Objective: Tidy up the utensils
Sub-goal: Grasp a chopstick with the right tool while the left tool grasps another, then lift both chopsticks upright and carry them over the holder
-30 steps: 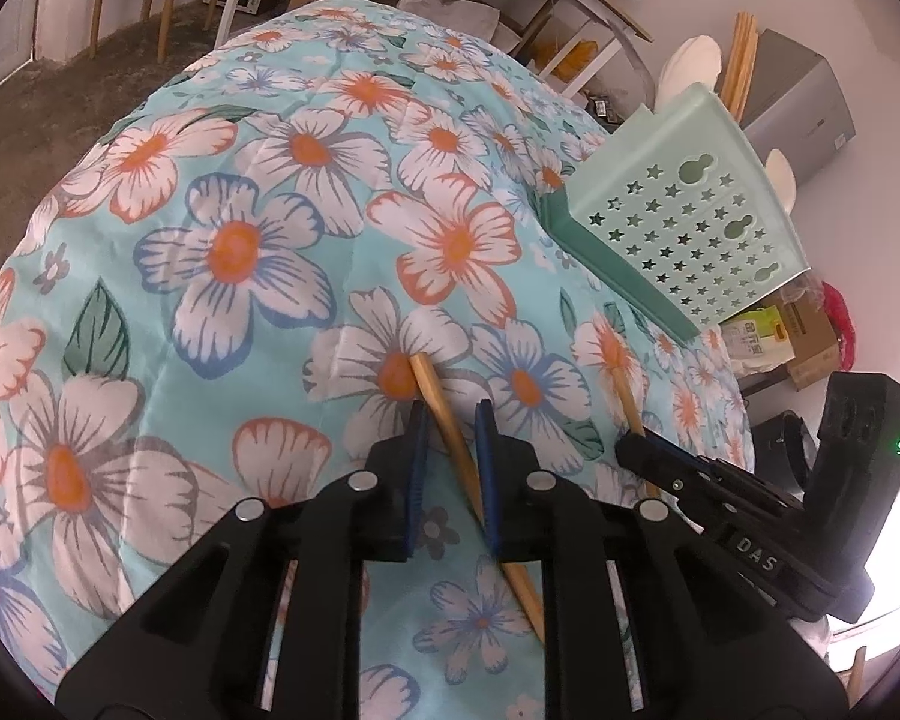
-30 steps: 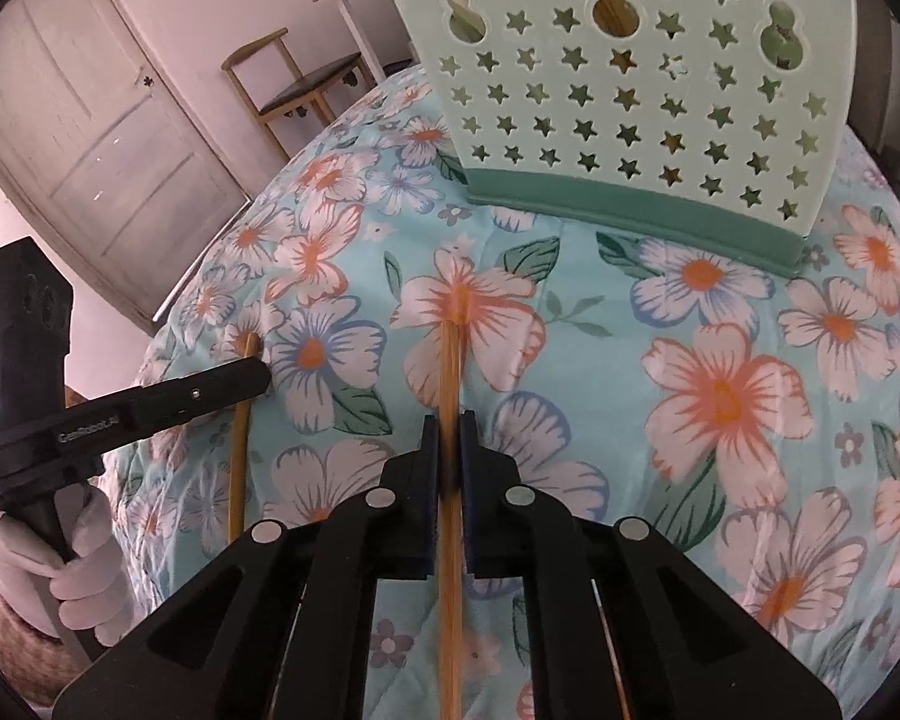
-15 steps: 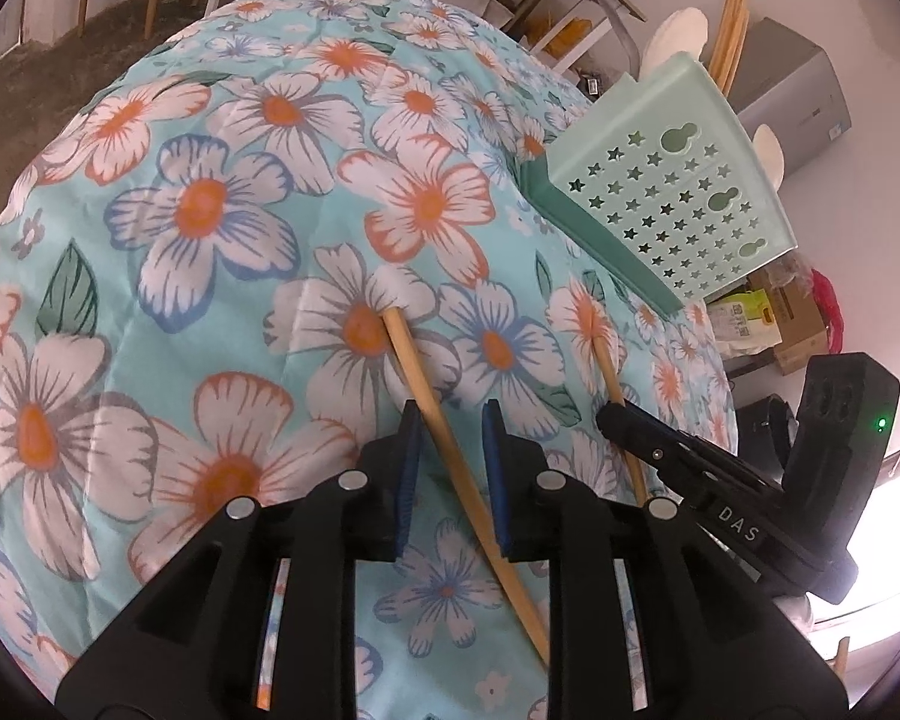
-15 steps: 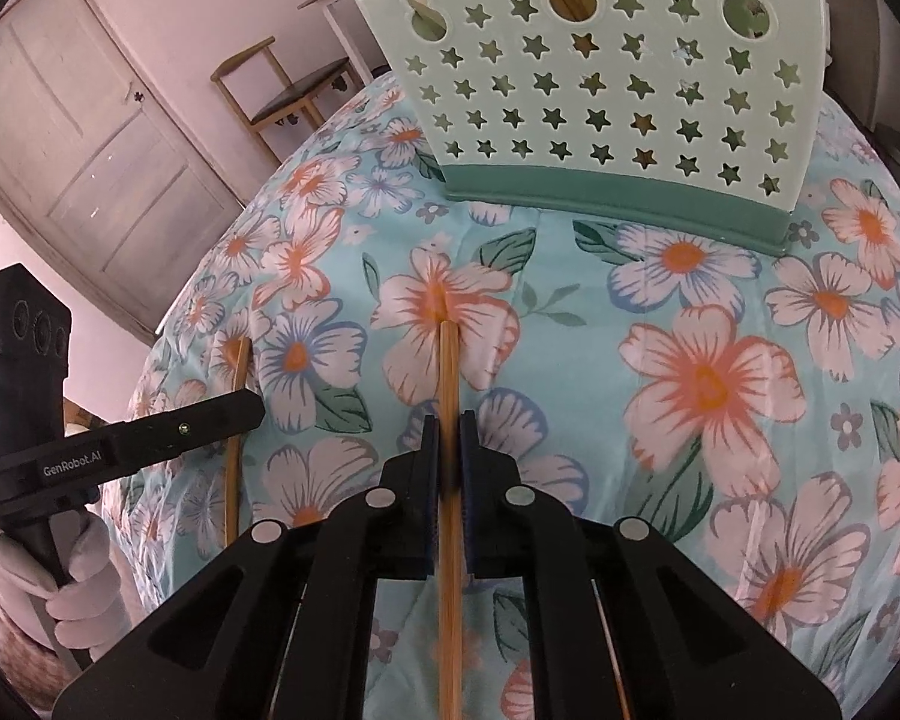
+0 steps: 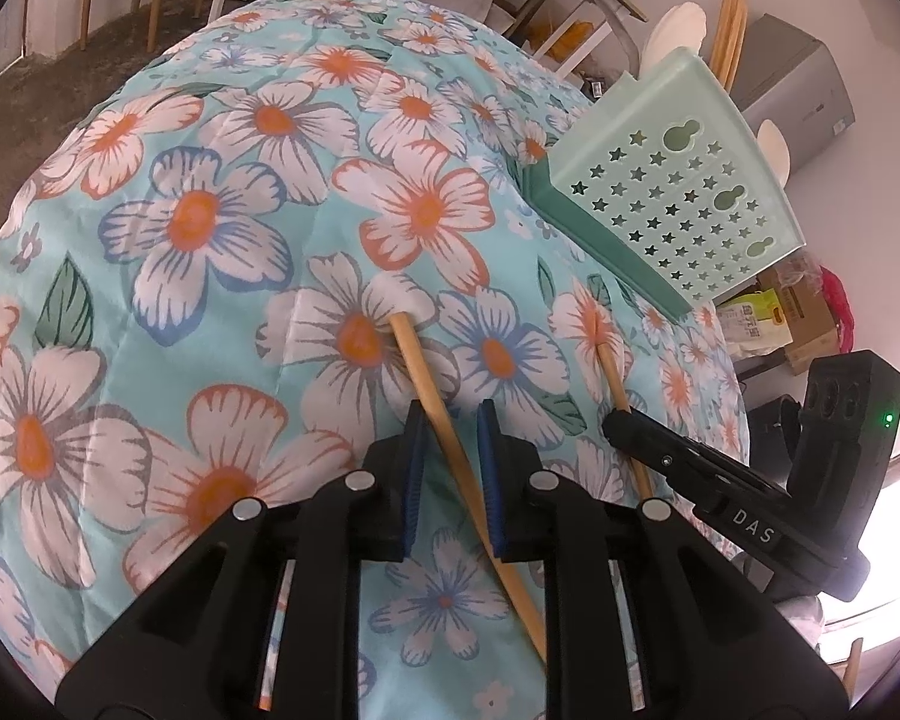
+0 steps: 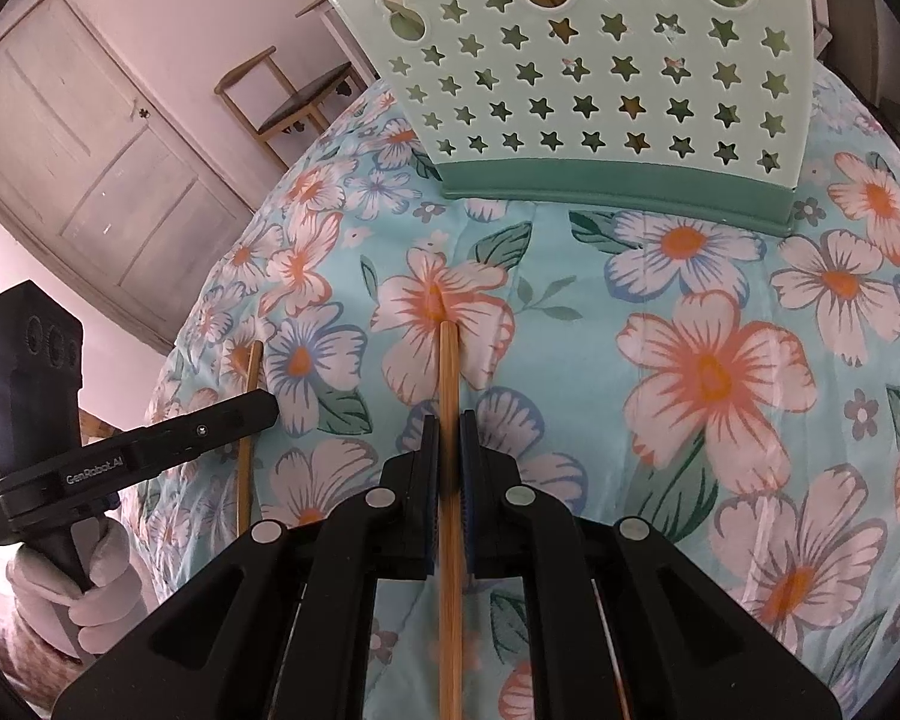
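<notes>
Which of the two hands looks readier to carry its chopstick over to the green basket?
The right. Its gripper is shut on a chopstick, facing the basket. The left gripper has gaps around its chopstick.

A wooden chopstick [image 5: 432, 396] is seen between the blue pads of the left gripper [image 5: 450, 420], whose jaws have just been closing. A second chopstick [image 5: 615, 372] is clamped by the right gripper [image 5: 615, 420] beside it.

Two plain bamboo chopsticks and one holder. The left chopstick [image 5: 444, 444] slants across the floral bedspread, tip on a white flower. The right chopstick [image 6: 449, 450] points straight at the mint-green holder [image 6: 600, 72], star-punched, darker green base, standing upright farther along, well apart from both.
</notes>
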Demonstrator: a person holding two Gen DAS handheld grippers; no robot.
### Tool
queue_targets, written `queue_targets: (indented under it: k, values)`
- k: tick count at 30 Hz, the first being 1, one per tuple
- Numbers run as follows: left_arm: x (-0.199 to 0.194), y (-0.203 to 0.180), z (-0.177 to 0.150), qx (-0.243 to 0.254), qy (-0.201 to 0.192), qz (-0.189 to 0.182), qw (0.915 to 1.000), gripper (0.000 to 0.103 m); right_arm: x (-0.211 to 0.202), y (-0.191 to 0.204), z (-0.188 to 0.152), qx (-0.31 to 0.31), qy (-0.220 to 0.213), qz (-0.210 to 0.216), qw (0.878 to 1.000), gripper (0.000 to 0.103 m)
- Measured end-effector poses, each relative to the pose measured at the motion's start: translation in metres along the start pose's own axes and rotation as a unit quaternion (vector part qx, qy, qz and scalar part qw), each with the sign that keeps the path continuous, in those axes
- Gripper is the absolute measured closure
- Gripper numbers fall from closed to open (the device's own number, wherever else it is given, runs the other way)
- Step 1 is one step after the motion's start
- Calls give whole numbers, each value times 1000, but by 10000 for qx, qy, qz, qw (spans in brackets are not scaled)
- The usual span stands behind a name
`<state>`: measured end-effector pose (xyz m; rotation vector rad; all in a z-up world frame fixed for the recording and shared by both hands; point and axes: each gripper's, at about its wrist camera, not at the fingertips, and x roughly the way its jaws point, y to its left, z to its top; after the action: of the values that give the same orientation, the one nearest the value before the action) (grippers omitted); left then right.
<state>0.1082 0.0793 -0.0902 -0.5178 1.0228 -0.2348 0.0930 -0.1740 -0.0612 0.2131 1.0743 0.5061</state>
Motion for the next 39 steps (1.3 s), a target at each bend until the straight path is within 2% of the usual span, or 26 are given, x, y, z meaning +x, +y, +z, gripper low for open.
queue_targets:
  k: [13,19,22,31,34,39]
  values:
    - [1,0,0,-10,-33,7,10000,90,-3,-3,0,46,-4,77,10000,96]
    - [1,1,1,-7,-48,-8,10000,91,-17,1,4,-5,-169,118,9998,96]
    - [1,2,1,-18,-48,-26,10000,91,-37,1,11,-3,-436,159,9989,97]
    - [-10,7,6,-245,-51,-417,9988,94,-112,6,28,18,-1383,296,9899,96]
    - [-24,-2,11,-132,-209,-556,9981,96,-141,7,30,18,-1768,314,9837,96]
    - [-53,-22,25,146,-556,-712,9958,98,-189,-1,30,116,-2366,580,9698,96]
